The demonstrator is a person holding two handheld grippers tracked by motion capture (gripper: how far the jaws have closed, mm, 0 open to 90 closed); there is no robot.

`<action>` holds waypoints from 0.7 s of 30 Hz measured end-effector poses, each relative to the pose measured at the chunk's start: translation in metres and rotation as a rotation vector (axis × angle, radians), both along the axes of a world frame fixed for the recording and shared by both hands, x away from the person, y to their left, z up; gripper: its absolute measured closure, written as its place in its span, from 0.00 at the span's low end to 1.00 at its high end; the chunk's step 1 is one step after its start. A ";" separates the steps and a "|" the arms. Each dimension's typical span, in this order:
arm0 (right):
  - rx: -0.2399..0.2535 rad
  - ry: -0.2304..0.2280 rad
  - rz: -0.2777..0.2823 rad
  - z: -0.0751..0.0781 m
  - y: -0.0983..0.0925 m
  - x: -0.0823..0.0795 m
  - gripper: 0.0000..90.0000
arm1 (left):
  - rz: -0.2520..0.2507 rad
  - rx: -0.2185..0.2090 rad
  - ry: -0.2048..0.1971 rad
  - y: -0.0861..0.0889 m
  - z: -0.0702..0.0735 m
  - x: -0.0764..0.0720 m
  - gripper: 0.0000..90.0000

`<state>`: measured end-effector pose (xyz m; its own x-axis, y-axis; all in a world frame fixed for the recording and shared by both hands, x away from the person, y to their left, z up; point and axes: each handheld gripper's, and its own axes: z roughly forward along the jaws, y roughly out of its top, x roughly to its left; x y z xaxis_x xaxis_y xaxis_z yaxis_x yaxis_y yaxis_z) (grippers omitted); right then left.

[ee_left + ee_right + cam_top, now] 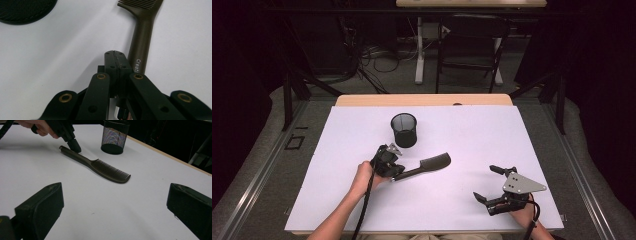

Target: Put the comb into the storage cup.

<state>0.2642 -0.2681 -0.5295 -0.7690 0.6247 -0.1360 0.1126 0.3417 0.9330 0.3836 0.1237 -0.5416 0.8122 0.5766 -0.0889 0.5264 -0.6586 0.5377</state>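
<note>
Two grippers work near a mesh cup [404,130]: the left gripper [116,62], jaws pressed together and empty, rests beside the handle of a comb [426,166] lying flat just below the cup. The right gripper [492,184] waits wide open farther off. Pickup seems next, requiring reopened jaws.

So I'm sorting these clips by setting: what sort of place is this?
Probably a lab or recording workspace, not a home. A white-covered table stands between dark curtains, with loose cables on the grey floor behind, and the comb and mesh cup are laid out like test props.
</note>
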 end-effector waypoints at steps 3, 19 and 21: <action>0.000 -0.001 0.000 0.000 0.000 0.000 0.01 | -0.001 0.005 0.009 -0.001 -0.001 0.000 1.00; -0.003 0.002 -0.002 0.000 0.000 0.000 0.01 | 0.034 -0.025 -0.073 0.006 0.008 0.001 0.71; -0.004 0.002 -0.003 0.000 0.000 0.000 0.01 | 0.041 -0.034 -0.083 0.008 0.011 0.001 0.66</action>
